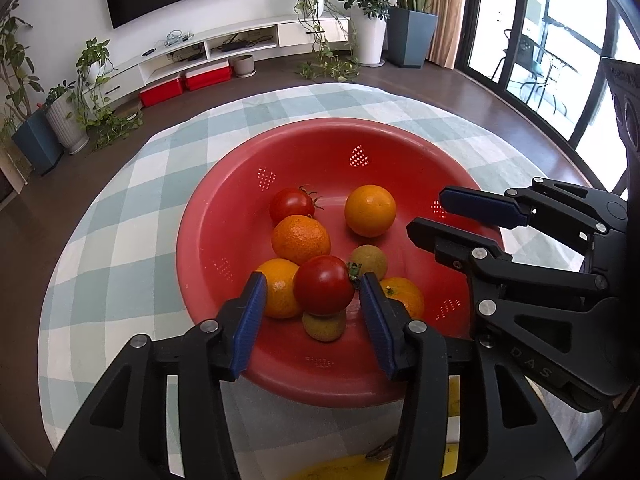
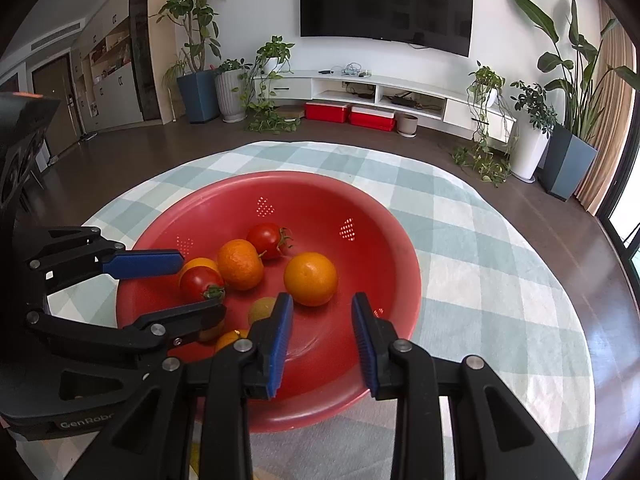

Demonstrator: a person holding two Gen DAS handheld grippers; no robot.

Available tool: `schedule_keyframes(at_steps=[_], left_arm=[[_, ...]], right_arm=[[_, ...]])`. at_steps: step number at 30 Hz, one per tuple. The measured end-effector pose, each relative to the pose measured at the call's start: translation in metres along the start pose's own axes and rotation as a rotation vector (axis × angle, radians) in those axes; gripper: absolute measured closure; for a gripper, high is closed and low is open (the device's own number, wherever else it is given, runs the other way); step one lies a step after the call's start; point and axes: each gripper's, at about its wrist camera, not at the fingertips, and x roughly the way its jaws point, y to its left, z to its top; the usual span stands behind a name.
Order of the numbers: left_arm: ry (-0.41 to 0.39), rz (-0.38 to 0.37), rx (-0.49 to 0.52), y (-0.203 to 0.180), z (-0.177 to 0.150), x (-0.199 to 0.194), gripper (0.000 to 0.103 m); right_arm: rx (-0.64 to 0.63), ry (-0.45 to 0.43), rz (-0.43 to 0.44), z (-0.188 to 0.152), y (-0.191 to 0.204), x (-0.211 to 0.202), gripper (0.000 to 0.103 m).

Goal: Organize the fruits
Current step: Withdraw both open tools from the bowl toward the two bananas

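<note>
Beyond the round table, a living room holds a wall-mounted television, a low white media console and potted plants along the wall. Covering the table is a green-and-white checked tablecloth, and on it stands a large red colander bowl containing the fruit. The left gripper reaches over the near rim with its jaws spread; a red tomato sits between the blue pads, with a visible gap on each side and no contact. This tomato rests on top of a small brownish-green fruit, with an orange touching it on the left. The right gripper hovers over the opposite rim, jaws spread and holding nothing; a smooth orange lies just beyond its fingertips, near the left pad. Farther in the bowl lie a dimpled mandarin and a second tomato, touching each other.
</note>
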Motion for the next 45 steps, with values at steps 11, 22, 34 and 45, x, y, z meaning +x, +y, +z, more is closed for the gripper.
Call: schedule_keyframes(at_steps=[11, 22, 34, 45], left_arm=[[-0.056, 0.034, -0.041, 0.011, -0.005, -0.029, 0.019], [-0.106, 0.039, -0.113, 0.014, -0.046, -0.088, 0.010], [-0.103, -0.032, -0.289, 0.017, -0.160, -0.145, 0.006], [-0.089, -0.062, -0.311, 0.016, -0.203, -0.155, 0.006]], right_arm=[[0.083, -0.084, 0.004, 0.005, -0.016, -0.020, 0.034], [0.118, -0.147, 0.058, -0.007, -0.017, -0.050, 0.024], [0.105, -0.080, 0.169, -0.054, 0.017, -0.083, 0.026], [-0.003, 0.017, 0.263, -0.092, 0.065, -0.082, 0.034]])
